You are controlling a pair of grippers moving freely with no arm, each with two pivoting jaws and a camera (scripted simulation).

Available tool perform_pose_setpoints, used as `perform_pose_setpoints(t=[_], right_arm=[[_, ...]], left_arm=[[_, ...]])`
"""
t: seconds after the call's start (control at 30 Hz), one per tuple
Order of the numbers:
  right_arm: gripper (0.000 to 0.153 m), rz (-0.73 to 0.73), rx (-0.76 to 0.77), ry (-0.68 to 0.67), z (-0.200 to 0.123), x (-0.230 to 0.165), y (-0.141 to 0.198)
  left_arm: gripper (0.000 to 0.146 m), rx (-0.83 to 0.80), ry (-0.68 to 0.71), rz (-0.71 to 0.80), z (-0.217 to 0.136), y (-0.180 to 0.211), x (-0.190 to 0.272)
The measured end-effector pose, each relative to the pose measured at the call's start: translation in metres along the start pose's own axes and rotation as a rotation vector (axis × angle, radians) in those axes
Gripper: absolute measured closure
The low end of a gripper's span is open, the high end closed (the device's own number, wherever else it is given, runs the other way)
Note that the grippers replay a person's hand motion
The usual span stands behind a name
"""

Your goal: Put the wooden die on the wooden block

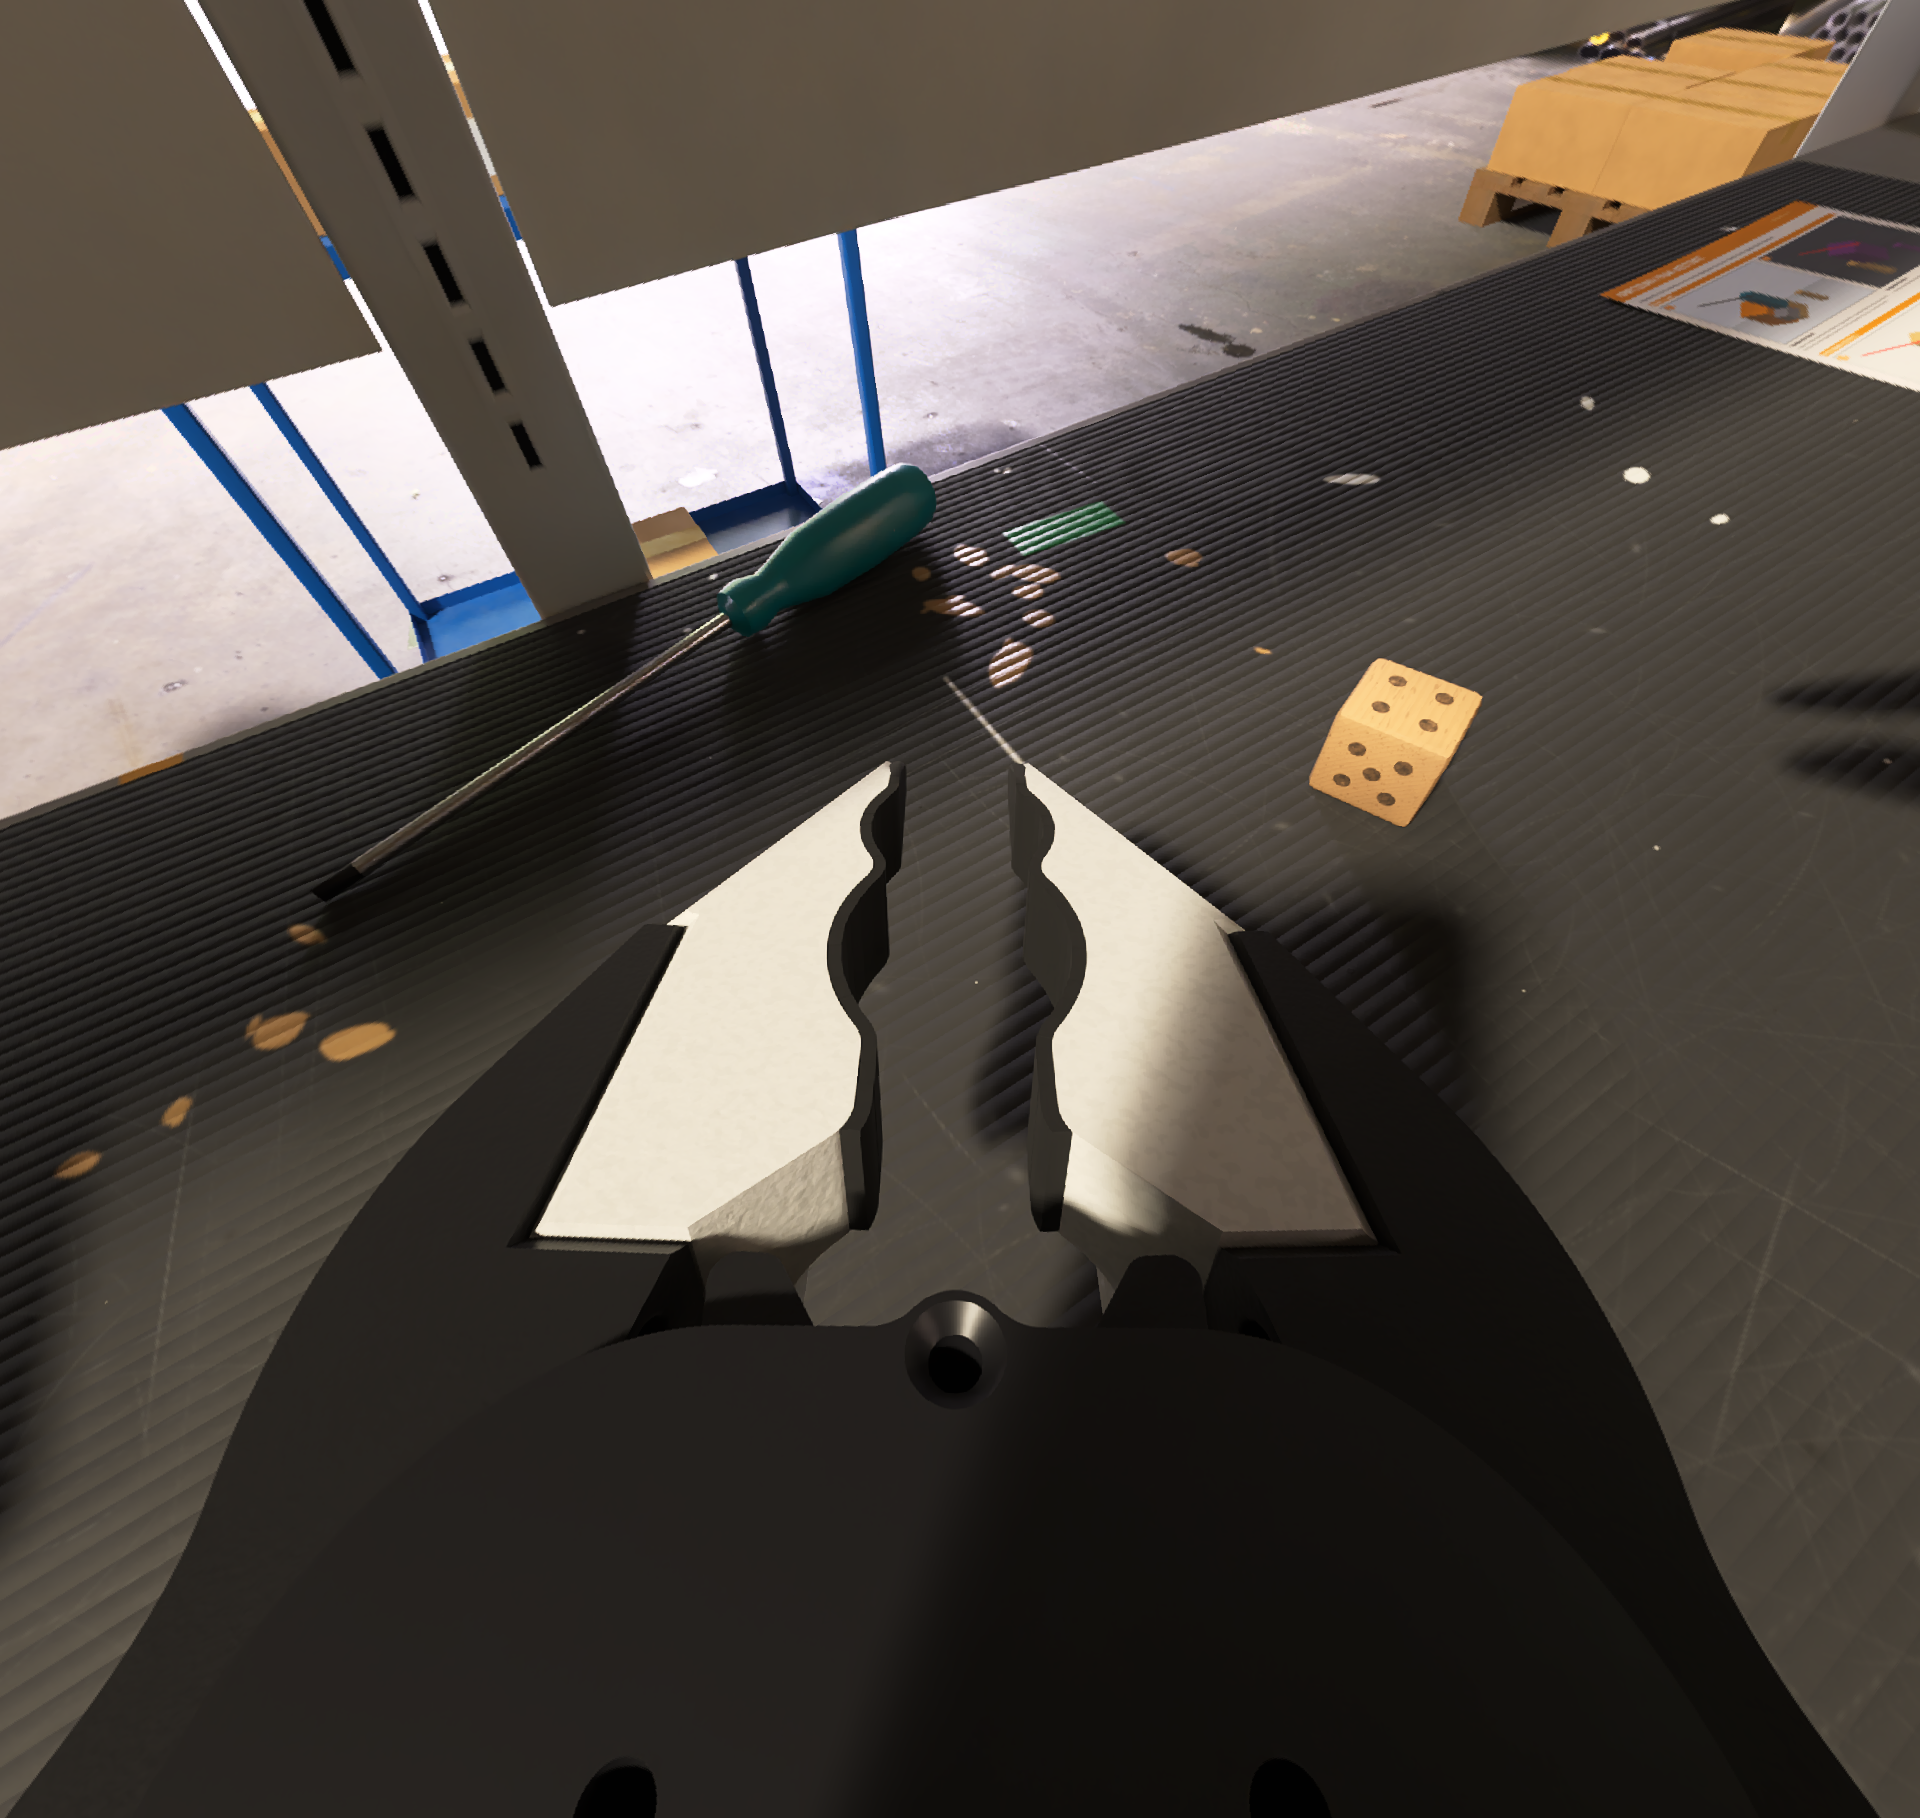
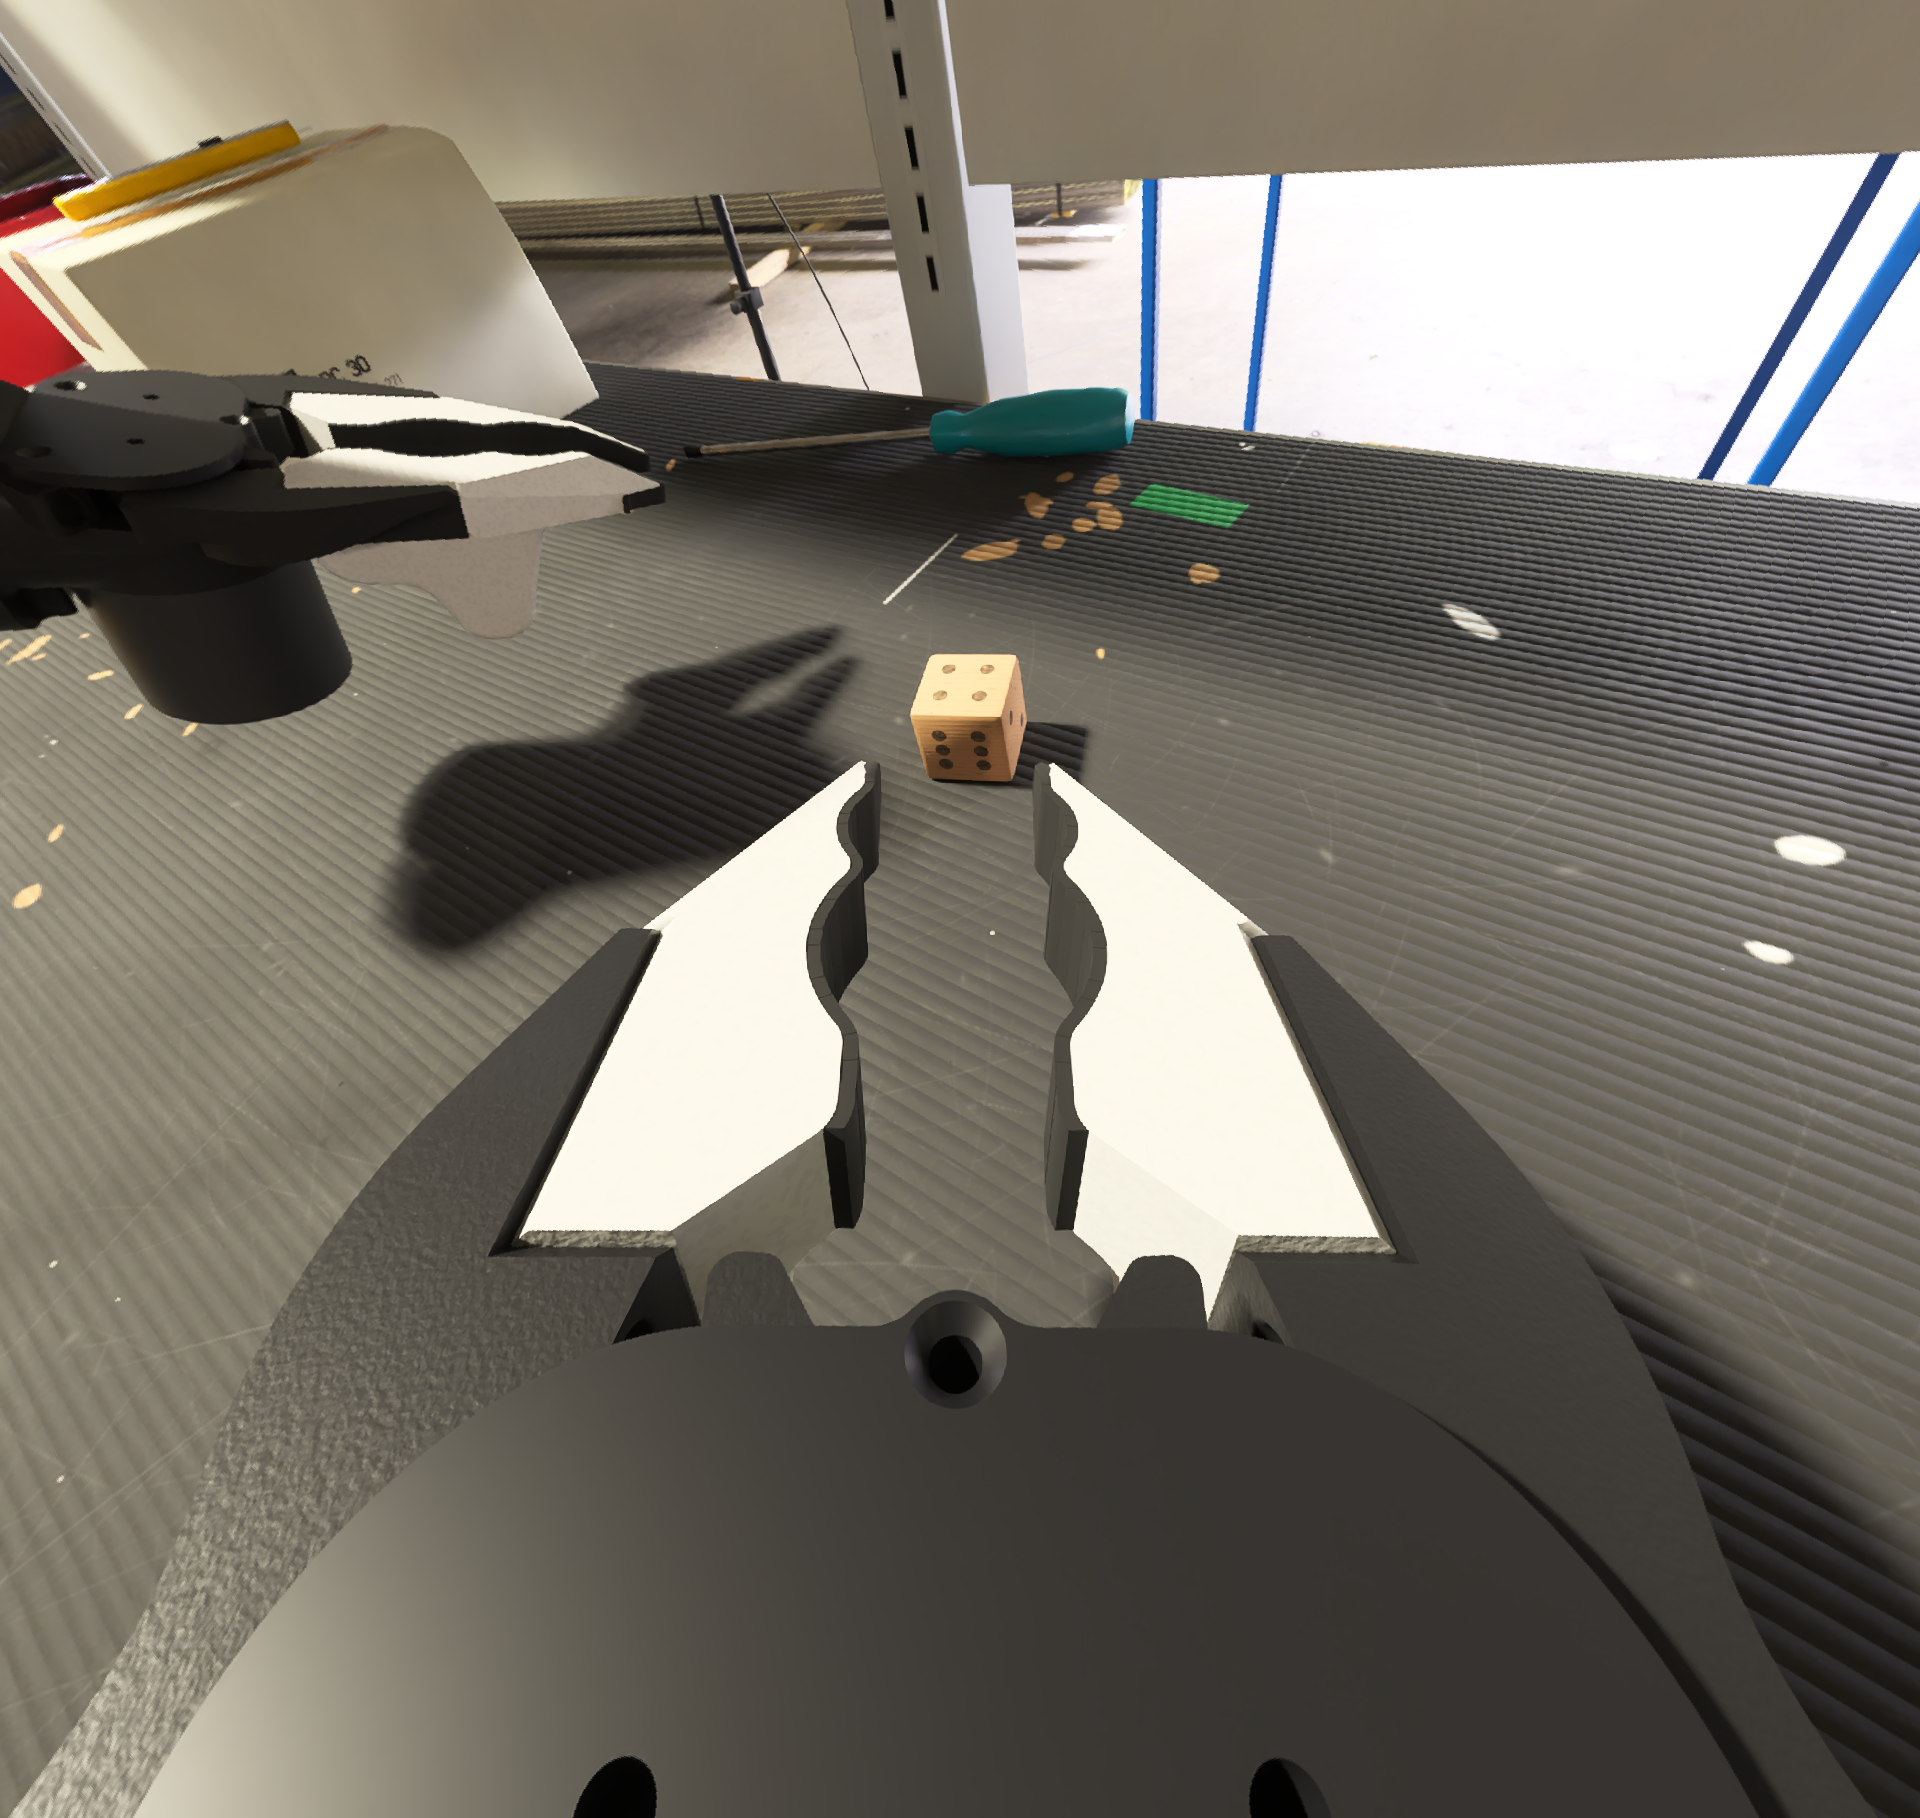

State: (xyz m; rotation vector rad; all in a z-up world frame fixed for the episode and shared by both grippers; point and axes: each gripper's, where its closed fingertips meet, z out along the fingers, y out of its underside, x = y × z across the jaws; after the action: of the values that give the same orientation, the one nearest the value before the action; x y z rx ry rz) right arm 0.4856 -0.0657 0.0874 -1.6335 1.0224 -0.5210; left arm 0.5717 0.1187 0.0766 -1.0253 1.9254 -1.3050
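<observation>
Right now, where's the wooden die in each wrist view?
Left wrist view: wooden die right of centre, beyond and right of the left gripper.
Right wrist view: wooden die centred, just ahead of the right gripper.
Shared landmark: teal-handled screwdriver.

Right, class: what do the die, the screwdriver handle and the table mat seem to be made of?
Die: pale unvarnished wood, faint grain, dark drilled pips. Screwdriver handle: teal, smooth with a soft sheen, probably plastic. Table mat: dark, matte, finely ribbed, likely rubber, scuffed and paint-spotted.
</observation>
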Motion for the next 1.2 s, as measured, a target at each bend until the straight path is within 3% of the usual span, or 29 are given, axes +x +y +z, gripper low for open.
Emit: perform_pose_setpoints(t=[0.2, 0.33, 0.43, 0.67, 0.97, 1.17, 1.2], right_arm=[[0.123, -0.035, -0.002, 0.023, -0.002, 0.000, -0.002], [0.123, -0.084, -0.045, 0.100, -0.004, 0.011, 0.002], [0.124, -0.078, -0.043, 0.104, -0.008, 0.016, 0.001], [0.125, -0.154, -0.120, 0.220, -0.023, 0.035, 0.014], [0.127, -0.149, -0.094, 0.184, -0.027, 0.026, 0.008], [0.127, -0.205, -0.086, 0.206, -0.031, 0.023, 0.001], [0.127, -0.211, -0.078, 0.210, -0.033, 0.023, -0.001]], left_arm=[[0.127, -0.020, 0.057, -0.002, 0.002, 0.004, 0.012], [0.123, -0.089, 0.461, -0.079, -0.014, 0.001, 0.075], [0.110, -0.128, 0.675, -0.016, -0.027, 0.003, 0.115], [0.095, -0.363, 0.477, 0.435, 0.034, 0.019, 0.115], [0.081, -0.552, 0.521, 0.420, 0.078, 0.036, 0.124], [0.112, -0.583, 0.558, 0.340, 0.076, 0.039, 0.127], [0.112, -0.584, 0.560, 0.338, 0.075, 0.039, 0.127]])
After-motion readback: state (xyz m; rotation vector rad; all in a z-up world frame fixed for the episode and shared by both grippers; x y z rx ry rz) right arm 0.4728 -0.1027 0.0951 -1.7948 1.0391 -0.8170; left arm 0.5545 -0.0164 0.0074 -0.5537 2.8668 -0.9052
